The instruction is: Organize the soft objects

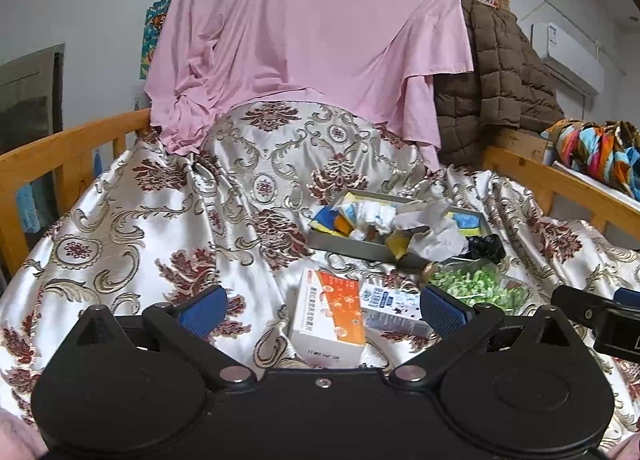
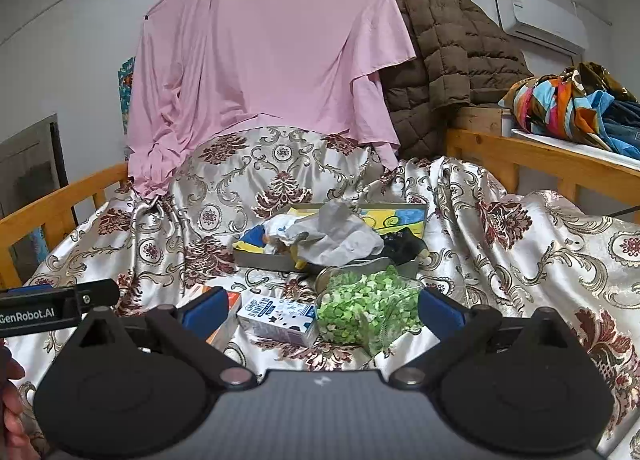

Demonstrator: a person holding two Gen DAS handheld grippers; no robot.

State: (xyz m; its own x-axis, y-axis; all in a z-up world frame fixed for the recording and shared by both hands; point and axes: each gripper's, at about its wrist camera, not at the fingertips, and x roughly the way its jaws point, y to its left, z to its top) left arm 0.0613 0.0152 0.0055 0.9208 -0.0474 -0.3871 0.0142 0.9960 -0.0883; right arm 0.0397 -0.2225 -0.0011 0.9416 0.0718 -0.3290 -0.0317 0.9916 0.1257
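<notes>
A shallow grey box (image 1: 344, 246) (image 2: 256, 258) on the patterned bedspread holds a pile of soft items: white crumpled cloth (image 1: 436, 234) (image 2: 340, 236), blue and yellow pieces, a black sock (image 1: 486, 246) (image 2: 404, 242). In front lie an orange-white carton (image 1: 328, 316), a small blue-white milk carton (image 1: 390, 310) (image 2: 280, 318) and a clear bag of green pieces (image 1: 478, 286) (image 2: 368, 306). My left gripper (image 1: 322, 308) is open above the orange carton. My right gripper (image 2: 320, 312) is open, with the milk carton and green bag between its fingers' line.
Wooden bed rails (image 1: 60, 151) (image 2: 540, 159) run along both sides. A pink sheet (image 1: 312, 31) hangs behind, with a brown quilted jacket (image 2: 452, 55) to its right. Colourful cloth (image 2: 568, 103) lies on a shelf at the right.
</notes>
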